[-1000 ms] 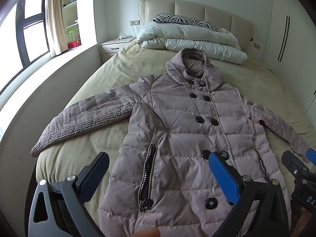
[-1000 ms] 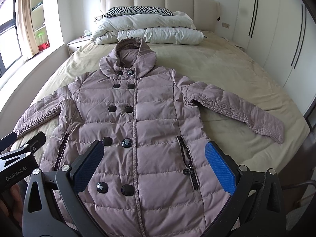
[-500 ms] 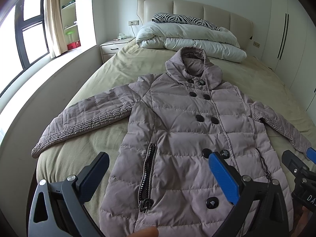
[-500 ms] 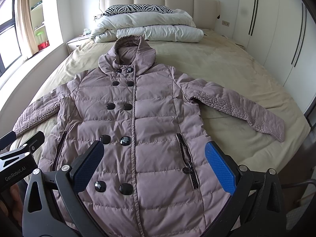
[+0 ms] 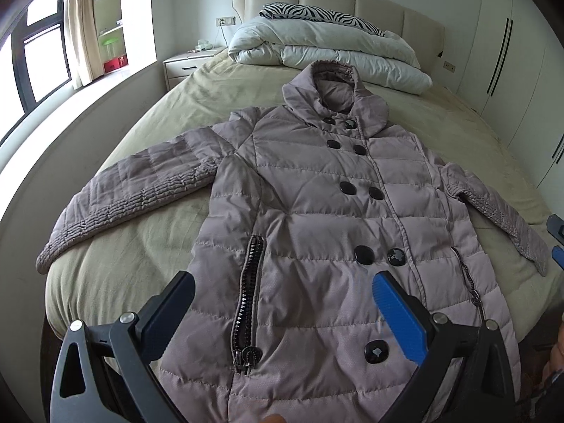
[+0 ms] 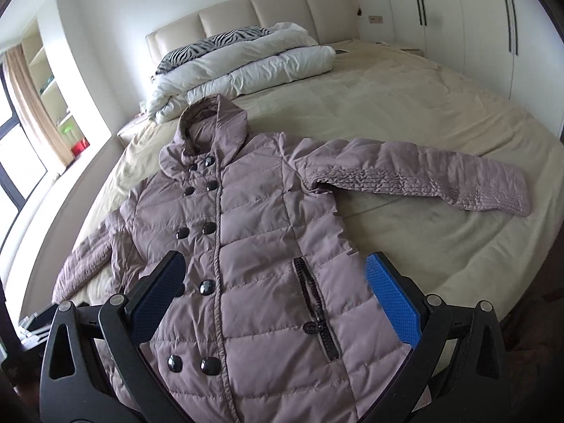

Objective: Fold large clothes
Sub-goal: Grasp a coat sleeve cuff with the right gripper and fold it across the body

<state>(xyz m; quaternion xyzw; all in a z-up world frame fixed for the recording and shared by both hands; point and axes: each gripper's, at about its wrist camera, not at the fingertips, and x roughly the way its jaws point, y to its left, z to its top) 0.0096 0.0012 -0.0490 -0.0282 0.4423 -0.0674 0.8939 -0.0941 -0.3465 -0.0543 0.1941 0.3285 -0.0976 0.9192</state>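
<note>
A mauve quilted coat (image 5: 317,218) with black buttons lies face up and spread flat on the bed, hood toward the headboard, both sleeves out to the sides. It also shows in the right wrist view (image 6: 253,246). My left gripper (image 5: 282,303) is open and empty, hovering above the coat's lower front near the left zip pocket. My right gripper (image 6: 271,285) is open and empty above the lower front near the right zip pocket. The right sleeve (image 6: 423,183) stretches out to the right. The right gripper's tip (image 5: 557,243) shows at the left wrist view's right edge.
The bed (image 5: 158,123) has a beige sheet. A folded white duvet (image 5: 328,49) and a zebra pillow (image 5: 317,14) lie at the headboard. A nightstand (image 5: 187,67) and window sill are on the left; white wardrobes (image 6: 476,35) are on the right.
Both grippers have moved forward and lower over the coat. The right gripper has tilted and swung so the right sleeve is more in view. The coat has not moved.
</note>
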